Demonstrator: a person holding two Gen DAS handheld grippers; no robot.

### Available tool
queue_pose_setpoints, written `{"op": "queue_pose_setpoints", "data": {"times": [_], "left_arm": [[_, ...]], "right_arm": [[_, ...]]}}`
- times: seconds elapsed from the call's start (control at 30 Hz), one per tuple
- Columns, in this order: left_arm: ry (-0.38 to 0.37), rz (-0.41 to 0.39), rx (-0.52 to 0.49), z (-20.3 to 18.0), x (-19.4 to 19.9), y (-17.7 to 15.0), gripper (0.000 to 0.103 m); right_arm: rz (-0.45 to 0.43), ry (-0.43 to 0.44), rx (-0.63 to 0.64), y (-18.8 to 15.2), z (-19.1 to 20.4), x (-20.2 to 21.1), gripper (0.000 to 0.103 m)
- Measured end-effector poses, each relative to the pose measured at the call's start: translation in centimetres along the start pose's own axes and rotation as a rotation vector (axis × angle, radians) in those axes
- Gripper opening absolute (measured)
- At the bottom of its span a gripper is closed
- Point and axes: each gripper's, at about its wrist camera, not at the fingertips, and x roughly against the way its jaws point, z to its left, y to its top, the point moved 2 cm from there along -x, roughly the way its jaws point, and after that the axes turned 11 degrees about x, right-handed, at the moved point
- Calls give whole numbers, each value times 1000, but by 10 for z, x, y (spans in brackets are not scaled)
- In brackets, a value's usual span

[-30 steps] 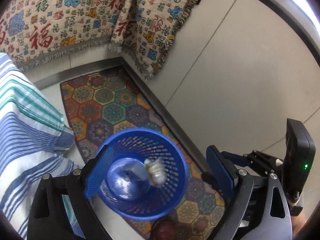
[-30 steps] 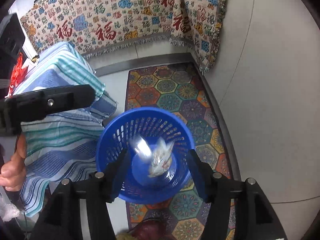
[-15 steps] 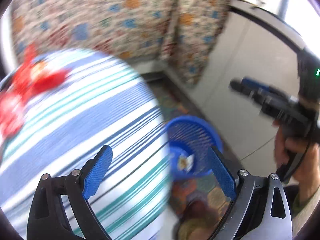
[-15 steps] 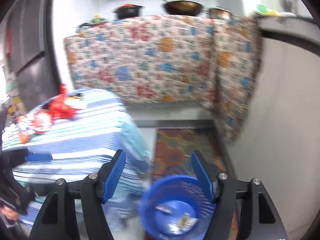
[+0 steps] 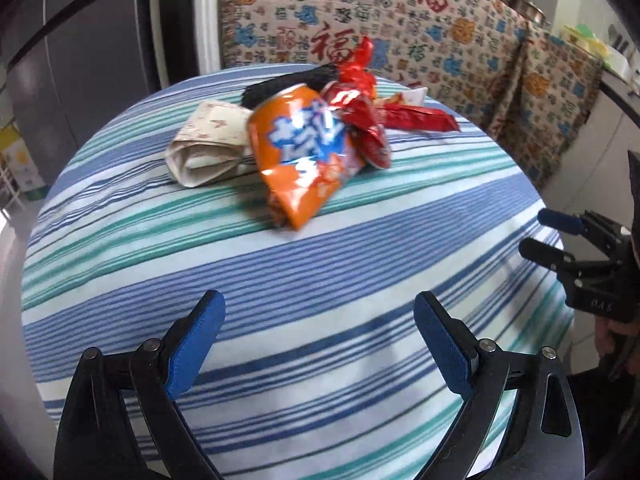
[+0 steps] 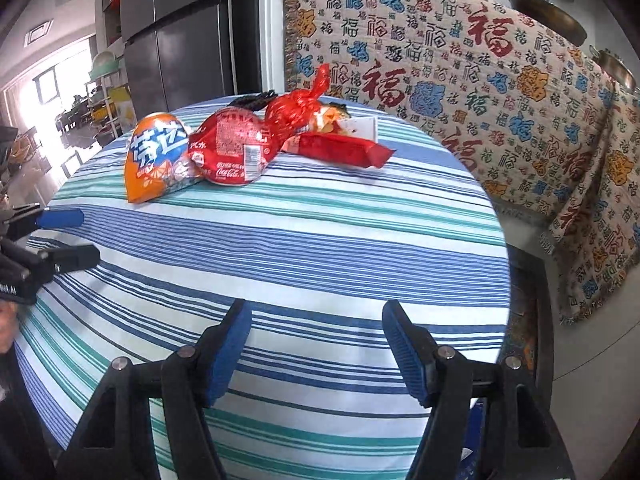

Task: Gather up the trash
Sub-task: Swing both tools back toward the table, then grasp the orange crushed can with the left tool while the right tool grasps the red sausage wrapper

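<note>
Both tools over the striped counter.
Left tool and right tool hovered level, wide open, empty; crushed orange can lay upper centre.

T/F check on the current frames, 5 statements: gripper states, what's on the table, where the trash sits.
1. Both the left gripper and right gripper are open and hold nothing. True.
2. The orange crushed can lies on the striped tablecloth. True.
3. The orange can is shut in the left gripper. False: it lies apart from the gripper, farther back on the table.
4. The red crushed can sits right beside the orange one. True.
5. The red wrapper lies on the floor. False: it lies on the table, behind the cans.
</note>
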Motion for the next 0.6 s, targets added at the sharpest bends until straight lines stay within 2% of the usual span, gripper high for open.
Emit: {"op": "queue_pose_setpoints", "data": {"times": [0.27, 0.37, 0.47, 0.57, 0.6], "left_arm": [[-63, -6, -44, 9, -19, 35, 96], [-73, -2, -26, 11, -36, 53, 95], [-107, -8, -2, 12, -45, 65, 89], [-124, -28, -22, 8, -44, 64, 65], [-136, -27, -35, 4, -44, 63, 53]], "right_arm": [[22, 13, -18, 4, 13, -15, 69], [10, 14, -15, 11, 14, -15, 69], [2, 9, -4, 15, 15, -15, 69], [-1, 5, -10, 15, 9, -15, 69], [-1, 0, -18, 15, 6, -15, 69]]}}
